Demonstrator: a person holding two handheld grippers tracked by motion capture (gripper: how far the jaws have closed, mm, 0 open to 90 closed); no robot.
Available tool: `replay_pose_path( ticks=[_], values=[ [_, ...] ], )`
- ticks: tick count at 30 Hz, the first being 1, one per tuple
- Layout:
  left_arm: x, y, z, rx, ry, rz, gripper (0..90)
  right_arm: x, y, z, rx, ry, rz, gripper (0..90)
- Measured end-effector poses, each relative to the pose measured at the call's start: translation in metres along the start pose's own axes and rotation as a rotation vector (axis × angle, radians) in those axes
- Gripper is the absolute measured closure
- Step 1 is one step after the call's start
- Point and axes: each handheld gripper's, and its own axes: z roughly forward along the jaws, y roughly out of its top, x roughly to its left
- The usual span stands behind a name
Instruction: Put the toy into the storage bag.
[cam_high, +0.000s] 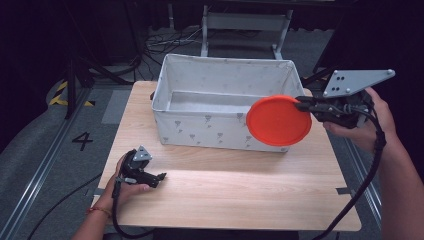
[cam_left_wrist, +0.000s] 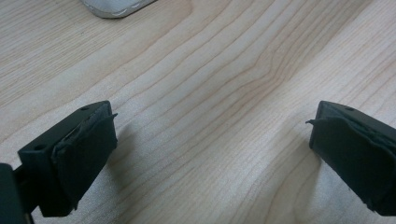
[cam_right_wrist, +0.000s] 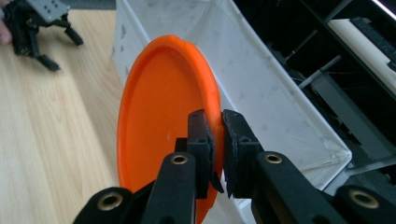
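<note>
A rectangular white fabric bin (cam_high: 200, 127) printed with small grey marks stands on the far half of the light wooden desk (cam_high: 240, 195). Its top is open, and the part of its pale floor that the high view shows is bare; the near inner corner on the right is hidden behind the plate.

A round orange plastic plate (cam_high: 278, 120) is held on edge in the air, just in front of the bin's near right corner and partly covering its front wall. The right gripper (cam_high: 303, 105) has its fingers (cam_right_wrist: 200, 135) clamped on the plate's rim, one on each face, as the right gripper view shows closely.

The left gripper (cam_high: 160, 177) rests low over the near left part of the desk, well apart from the bin. Its fingers (cam_left_wrist: 84, 149) stand wide apart with bare wood between them.
</note>
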Motion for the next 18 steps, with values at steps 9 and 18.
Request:
replay_pose_path(
  ticks=[9,18],
  values=[
    [0.000,0.000,0.000,0.000,0.000,0.002,1.1,-0.020,0.016,0.006,-0.016,-0.014,0.013,82.8],
    [0.000,0.000,0.000,0.000,-0.001,0.003,1.1,-0.048,0.022,0.023,-0.006,-0.046,0.036,82.8]
  ],
)
